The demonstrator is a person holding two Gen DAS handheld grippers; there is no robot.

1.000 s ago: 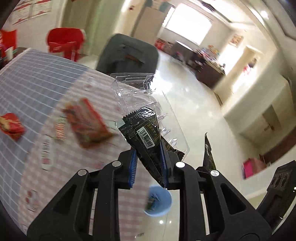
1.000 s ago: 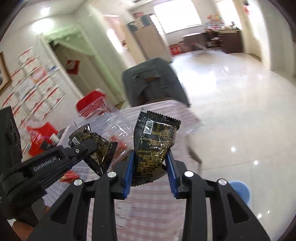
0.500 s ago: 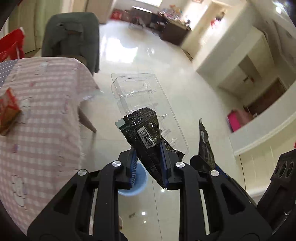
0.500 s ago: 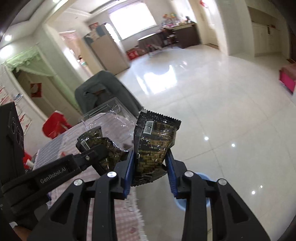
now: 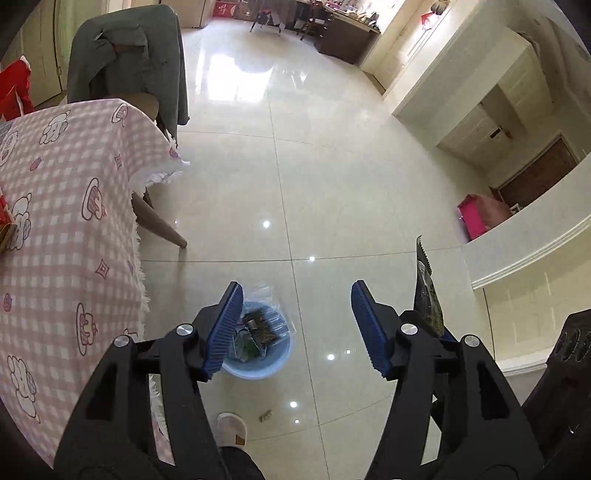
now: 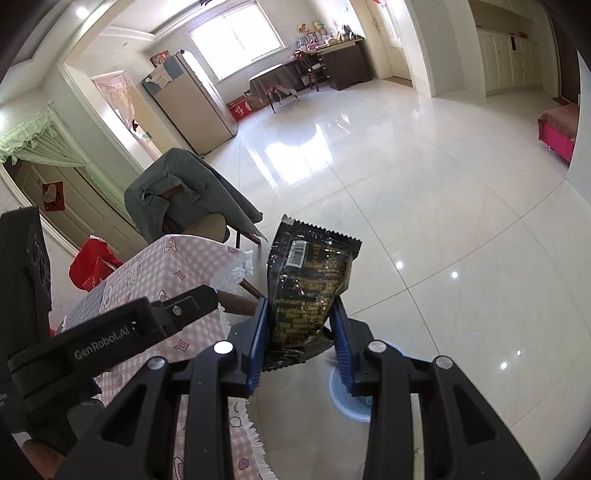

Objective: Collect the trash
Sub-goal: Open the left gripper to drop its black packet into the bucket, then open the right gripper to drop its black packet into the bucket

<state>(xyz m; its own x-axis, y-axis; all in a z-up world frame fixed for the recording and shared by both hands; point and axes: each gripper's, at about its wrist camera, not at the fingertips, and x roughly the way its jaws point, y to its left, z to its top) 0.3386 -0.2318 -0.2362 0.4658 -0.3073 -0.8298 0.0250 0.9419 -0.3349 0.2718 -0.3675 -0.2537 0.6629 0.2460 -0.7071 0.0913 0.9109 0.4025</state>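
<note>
Bright daylight from the window [image 6: 236,35] at my 12 o'clock, big glare patches on the floor [image 5: 236,79], small lamp glints nearer. Both views sharp; fisheye bends edges, dark corners.

At the left of the left wrist view we see a table under a pink checked cloth [image 5: 66,206] printed with small cartoon figures, its fringe hanging over the edge. Above it, at the upper left, a chair draped with a grey-green jacket [image 5: 129,55] stands on glossy pale floor tiles [image 5: 332,166]. At the bottom edge a pale slipper [image 5: 231,428] shows. In the right wrist view a fridge [image 6: 188,103] stands at upper centre-left, a pink bench [image 6: 557,129] at the far right.
</note>
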